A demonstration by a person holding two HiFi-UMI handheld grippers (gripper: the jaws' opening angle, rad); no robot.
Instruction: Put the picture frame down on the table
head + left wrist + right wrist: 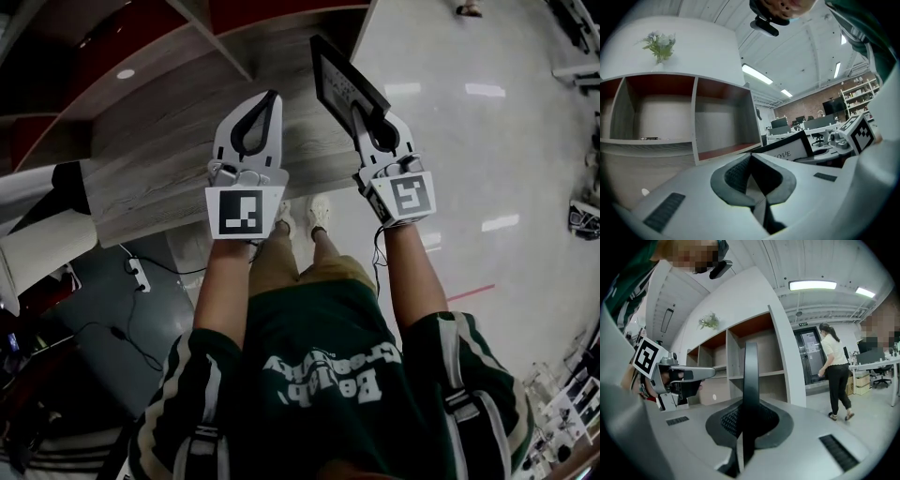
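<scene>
Head view looks steeply down on two forearms reaching out over a grey wood-grain surface (178, 159), each hand carrying a claw with a square-marker cube at its back. The right claw (367, 120) grips the picture frame (339, 80) by its lower edge. The black-rimmed frame stands up out of the jaws, tilted, over the right end of the surface beside the glossy floor (487, 141). No view shows it touching the surface.

In the right gripper view the frame appears edge-on as a dark upright bar, pinched between the two ribbed pads (729, 420), which press on it from both sides. In the left gripper view its pale front faces the camera, bearing printed letters.

The left claw (272, 101) hangs just beside the right one, apart from the frame. Its jaws are brought together at the tips, with only the rounded hollow behind them and nothing between them.

Beyond the surface stands a shelf unit (696, 117) with open compartments and a small plant (660, 44) on top. A person (836, 373) walks on the floor at the right gripper view's right.
</scene>
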